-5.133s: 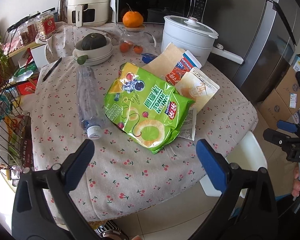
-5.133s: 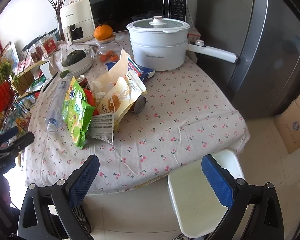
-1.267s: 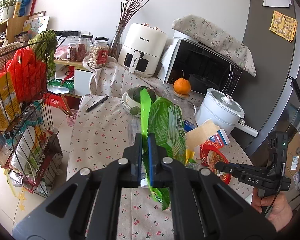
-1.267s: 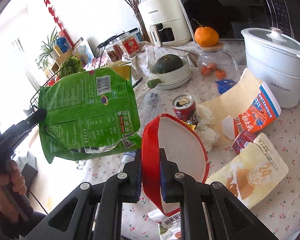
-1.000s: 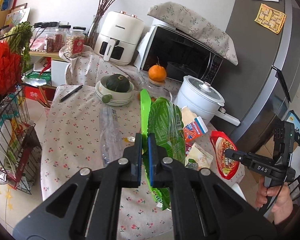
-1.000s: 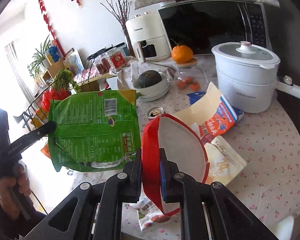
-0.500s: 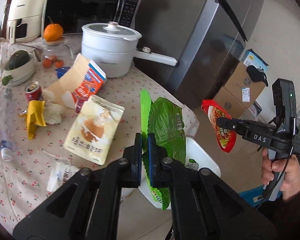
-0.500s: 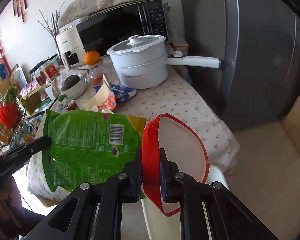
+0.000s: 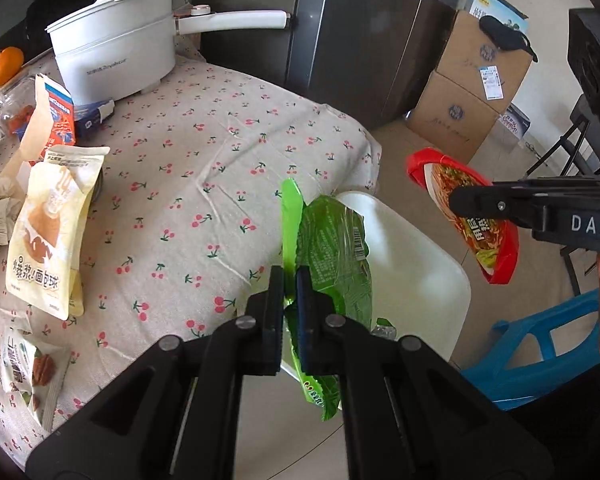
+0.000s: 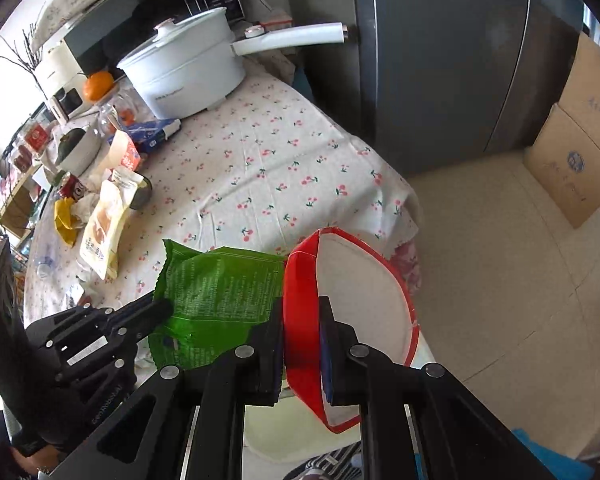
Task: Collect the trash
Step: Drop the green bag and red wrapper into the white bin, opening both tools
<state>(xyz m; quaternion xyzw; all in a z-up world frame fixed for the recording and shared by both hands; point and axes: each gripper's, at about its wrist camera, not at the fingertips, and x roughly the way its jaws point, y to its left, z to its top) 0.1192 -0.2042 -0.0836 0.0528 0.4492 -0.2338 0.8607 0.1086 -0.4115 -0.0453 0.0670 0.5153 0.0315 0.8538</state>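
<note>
So the table [image 9: 204, 152] fills the left and middle of both views, covered in a cream cloth with little cherry prints. A white pot [image 9: 116, 52] with a long handle sits upper left, an orange [image 9: 5, 65] at the far left edge, and snack wrappers lie along the left side, including a pale yellow pouch [image 9: 48, 232]. A dark grey fridge [image 10: 440, 60] takes up the upper middle, cardboard boxes [image 9: 472, 92] are stacked on the beige tile floor upper right. The left gripper [image 9: 290, 280] is pinching a green chip bag [image 9: 332, 264], hanging just past the table edge over a white bin [image 9: 424, 264]. The right gripper [image 10: 300, 328] is clamped on a red noodle lid [image 10: 356, 304], also beside the table edge.
</note>
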